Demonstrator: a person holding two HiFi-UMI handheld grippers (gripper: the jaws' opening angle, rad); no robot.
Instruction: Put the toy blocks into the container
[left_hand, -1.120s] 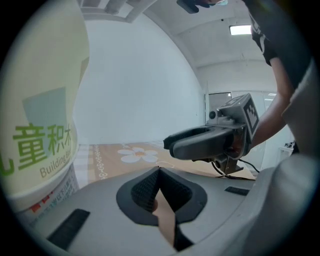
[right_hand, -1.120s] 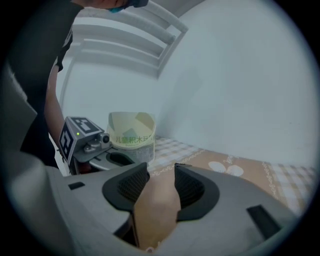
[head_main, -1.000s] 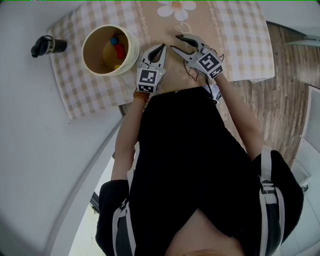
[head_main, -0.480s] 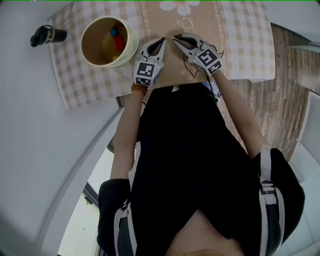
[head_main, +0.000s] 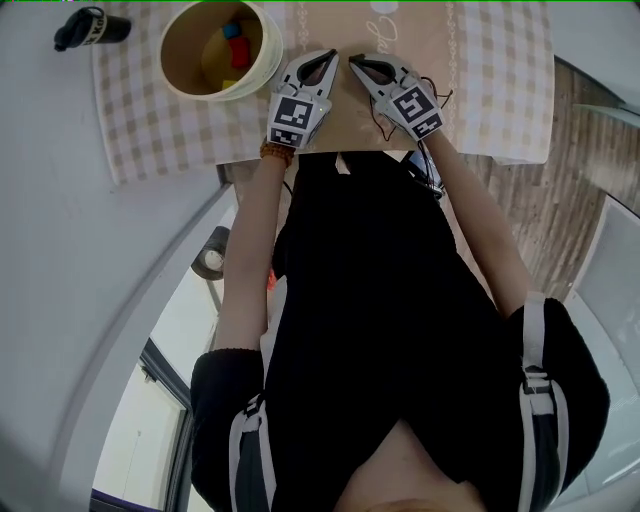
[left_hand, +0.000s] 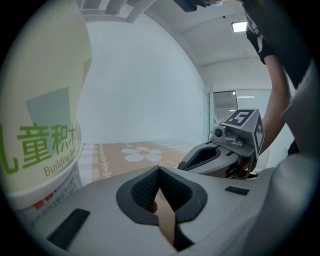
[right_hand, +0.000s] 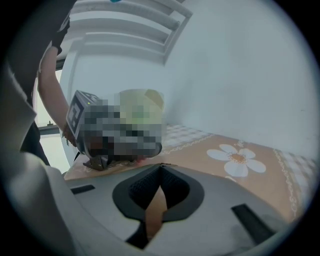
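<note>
The cream round container (head_main: 262, 62) stands on the checked tablecloth at the upper left of the head view, with red, blue and yellow toy blocks (head_main: 236, 48) inside. My left gripper (head_main: 332, 55) rests just right of it, shut and empty. My right gripper (head_main: 354, 63) lies beside it, tips nearly meeting; its jaws have just been closing with nothing between them. In the left gripper view the left gripper (left_hand: 159, 168) is shut, with the container (left_hand: 40, 125) close on the left. In the right gripper view the right gripper (right_hand: 160, 165) is shut over the beige cloth.
A black bottle (head_main: 90, 27) lies at the far left of the tablecloth (head_main: 150, 120). The table's near edge runs just below both grippers. A daisy print (right_hand: 237, 159) marks the beige strip ahead. Wooden floor (head_main: 570, 150) shows to the right.
The right gripper's jaws went from wide apart to shut, holding nothing. The table and both grippers have shifted toward the top of the head view.
</note>
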